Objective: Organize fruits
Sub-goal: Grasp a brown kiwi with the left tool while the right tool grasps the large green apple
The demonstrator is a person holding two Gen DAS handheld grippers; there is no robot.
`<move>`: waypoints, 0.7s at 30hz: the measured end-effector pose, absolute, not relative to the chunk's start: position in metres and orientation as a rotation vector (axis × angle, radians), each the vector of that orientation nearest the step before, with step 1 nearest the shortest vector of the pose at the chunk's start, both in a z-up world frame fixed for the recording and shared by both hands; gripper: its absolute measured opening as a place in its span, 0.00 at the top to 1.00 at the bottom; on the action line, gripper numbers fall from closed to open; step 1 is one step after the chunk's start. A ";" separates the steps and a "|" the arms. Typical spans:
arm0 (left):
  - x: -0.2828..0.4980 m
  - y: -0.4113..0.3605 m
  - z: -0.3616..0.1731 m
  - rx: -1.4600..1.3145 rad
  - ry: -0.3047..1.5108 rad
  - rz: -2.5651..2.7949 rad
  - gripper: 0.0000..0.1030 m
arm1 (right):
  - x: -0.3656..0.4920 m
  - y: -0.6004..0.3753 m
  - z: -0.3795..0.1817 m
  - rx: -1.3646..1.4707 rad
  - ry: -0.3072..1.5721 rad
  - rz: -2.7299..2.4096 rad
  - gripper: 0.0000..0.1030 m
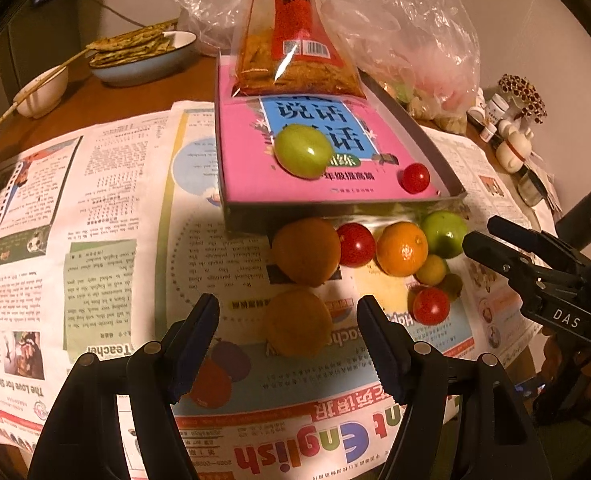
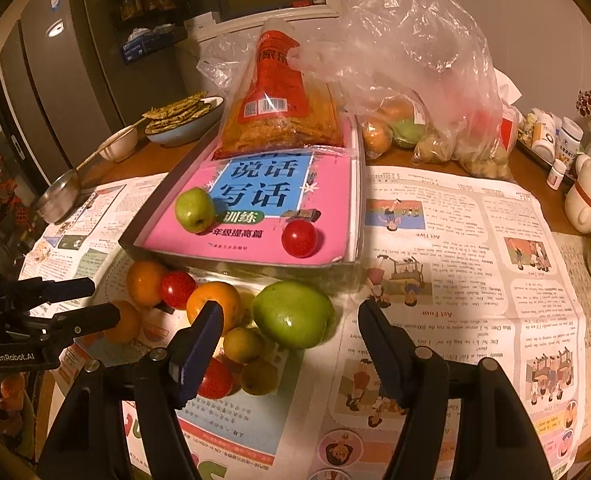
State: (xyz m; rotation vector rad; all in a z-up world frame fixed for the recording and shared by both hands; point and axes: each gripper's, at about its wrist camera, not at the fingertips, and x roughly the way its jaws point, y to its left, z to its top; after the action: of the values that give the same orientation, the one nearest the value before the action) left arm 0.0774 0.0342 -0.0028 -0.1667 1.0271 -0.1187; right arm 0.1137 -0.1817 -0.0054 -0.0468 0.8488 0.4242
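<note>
Left gripper (image 1: 288, 322) hovered with fingers apart, empty, over orange (image 1: 297, 323) lying on newspaper (image 1: 115, 208) just in front of tray (image 1: 335, 216). Right gripper (image 2: 291, 330) likewise held fingers spread, gripping nothing, above big green apple (image 2: 292, 314) near tray front. Inside tray, on pink book (image 1: 247, 168): small green apple (image 1: 303, 151), cherry tomato (image 1: 415, 178). More fruit clustered before tray.

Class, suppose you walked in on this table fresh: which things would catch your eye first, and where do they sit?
First, the bright pink book lying in a shallow tray, with a green apple and a small red tomato on its cover. Next, the heap of oranges, tomatoes and a large green apple on the newspaper just in front of the tray. Both open tongs hover near it.
</note>
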 end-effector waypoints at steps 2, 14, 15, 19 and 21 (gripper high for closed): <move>0.076 0.033 -0.005 -0.165 1.033 -0.120 0.29 | 0.113 -0.182 -0.007 -0.050 0.854 0.421 0.33; 0.079 0.030 -0.011 -0.164 1.045 -0.132 0.29 | 0.114 -0.175 -0.014 -0.090 0.871 0.416 0.33; 0.080 0.029 -0.011 -0.164 1.045 -0.134 0.30 | 0.115 -0.174 -0.015 -0.092 0.874 0.418 0.33; 0.081 0.029 -0.014 -0.162 1.052 -0.142 0.38 | 0.118 -0.172 -0.021 -0.098 0.891 0.427 0.33; 0.081 0.029 -0.015 -0.162 1.055 -0.145 0.42 | 0.119 -0.171 -0.023 -0.099 0.899 0.431 0.33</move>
State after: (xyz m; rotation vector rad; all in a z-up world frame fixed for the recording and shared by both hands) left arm 0.0809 0.0290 -0.0147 -0.1616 1.0548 -0.1453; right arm 0.1190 -0.1706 -0.0232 -0.0992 0.8989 0.4314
